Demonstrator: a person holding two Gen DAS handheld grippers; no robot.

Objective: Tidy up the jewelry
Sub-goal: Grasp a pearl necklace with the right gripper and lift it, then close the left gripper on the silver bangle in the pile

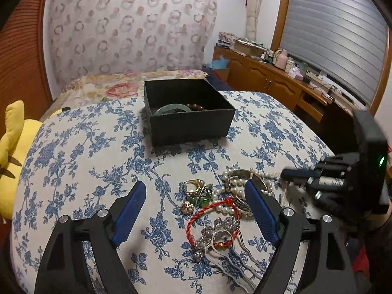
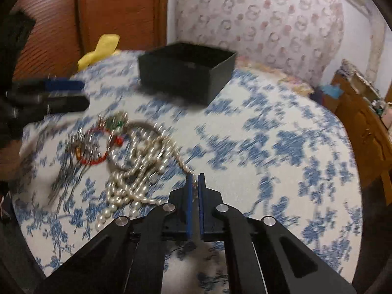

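A heap of jewelry lies on the blue-flowered cloth [image 1: 98,152]: gold rings [image 1: 193,186], a red cord bracelet [image 1: 210,210], a silver hair comb [image 1: 220,232] and a pearl necklace [image 1: 232,183]. My left gripper [image 1: 194,188] stands open, its fingers on either side of the heap and gripping nothing. My right gripper [image 2: 195,177] is shut on a strand of the pearl necklace [image 2: 137,161] at the heap's edge. In the left wrist view the right gripper [image 1: 285,172] comes in from the right. Beyond the heap is an open black box [image 1: 188,125] holding a pale green bangle [image 1: 171,109] and brown beads.
A yellow plush toy [image 1: 12,152] sits at the cloth's left edge. Behind the box is a floral bedspread [image 1: 110,85] and a patterned curtain. A wooden cabinet [image 1: 269,78] with clutter on top runs along the right wall under a window.
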